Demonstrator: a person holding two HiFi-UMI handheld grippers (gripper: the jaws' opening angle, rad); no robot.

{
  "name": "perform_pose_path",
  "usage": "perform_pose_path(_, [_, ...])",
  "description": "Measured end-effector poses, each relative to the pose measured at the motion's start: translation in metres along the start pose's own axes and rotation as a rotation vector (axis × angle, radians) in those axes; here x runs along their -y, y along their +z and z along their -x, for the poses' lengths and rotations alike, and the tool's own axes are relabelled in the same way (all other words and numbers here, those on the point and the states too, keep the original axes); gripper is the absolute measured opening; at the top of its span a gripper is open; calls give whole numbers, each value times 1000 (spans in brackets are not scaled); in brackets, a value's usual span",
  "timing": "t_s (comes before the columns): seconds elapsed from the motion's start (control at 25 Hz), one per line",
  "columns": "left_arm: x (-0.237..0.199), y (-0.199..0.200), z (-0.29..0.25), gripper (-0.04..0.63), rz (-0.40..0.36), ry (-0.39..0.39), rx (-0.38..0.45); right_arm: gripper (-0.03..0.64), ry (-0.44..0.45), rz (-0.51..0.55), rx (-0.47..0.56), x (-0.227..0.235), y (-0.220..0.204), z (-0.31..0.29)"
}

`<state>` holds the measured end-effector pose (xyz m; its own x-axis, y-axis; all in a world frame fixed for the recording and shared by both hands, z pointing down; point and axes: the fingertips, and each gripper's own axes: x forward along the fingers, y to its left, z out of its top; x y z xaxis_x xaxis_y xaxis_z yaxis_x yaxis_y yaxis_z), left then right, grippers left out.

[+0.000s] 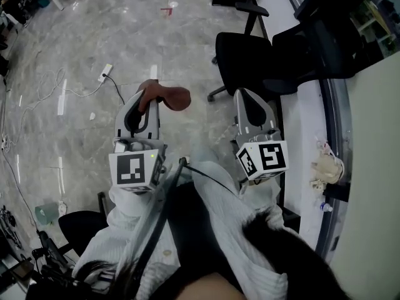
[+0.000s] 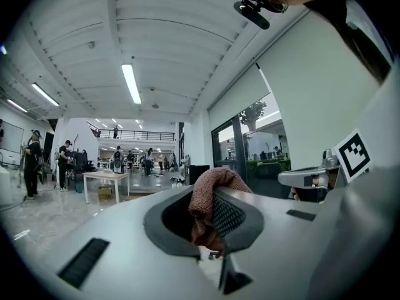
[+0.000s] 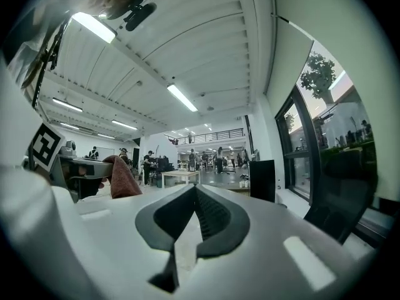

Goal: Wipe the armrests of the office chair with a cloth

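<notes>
- Cloth of reddish-brown terry point(image 2: 203, 195): pinched between the ribbed black pads of the left gripper point(image 1: 145, 105), with the jaws shut on a fold and the loose end bunched up above and beyond the tips.
- Gripped by a fold, most likely, so as to leave a soft wad out front for rubbing along a surface.
- Right gripper point(image 3: 195, 199): pressed shut, pad against pad, with nothing between. Judged spare at this moment, perhaps kept free to steady the chair.
- Held out level, side by side and apart, above the glossy grey stone floor point(image 1: 81, 55). Touched nothing.
- Black office chair with a padded seat point(image 1: 245, 58): stood just ahead of the right gripper, beside the long cream-white desk point(image 1: 375, 136). Near, but untouched.
- Seemed to show one black padded armrest point(image 1: 252, 9) on a post past the seat. No wiping begun, to judge by the open gap between cloth and chair.
- Called next, by that reading, for bringing the wad down flat onto the armrest top.
- Containers: only a brown cardboard box point(image 2: 105, 192), set under a white table point(image 2: 106, 176) far across the hall. Too distant to tell its contents.
</notes>
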<state>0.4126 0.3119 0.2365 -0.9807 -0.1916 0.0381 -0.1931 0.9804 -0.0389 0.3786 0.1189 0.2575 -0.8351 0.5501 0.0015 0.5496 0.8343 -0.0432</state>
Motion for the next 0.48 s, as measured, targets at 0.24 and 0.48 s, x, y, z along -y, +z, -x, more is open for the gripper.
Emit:
perform_pose_path(0.24, [-59, -14, -102, 35, 13, 35, -26, 2, 14, -6, -20, 41, -13, -122])
perform_pose_path(0.48, [-116, 6, -268, 35, -12, 11, -6, 2, 14, 9, -7, 103, 2, -278])
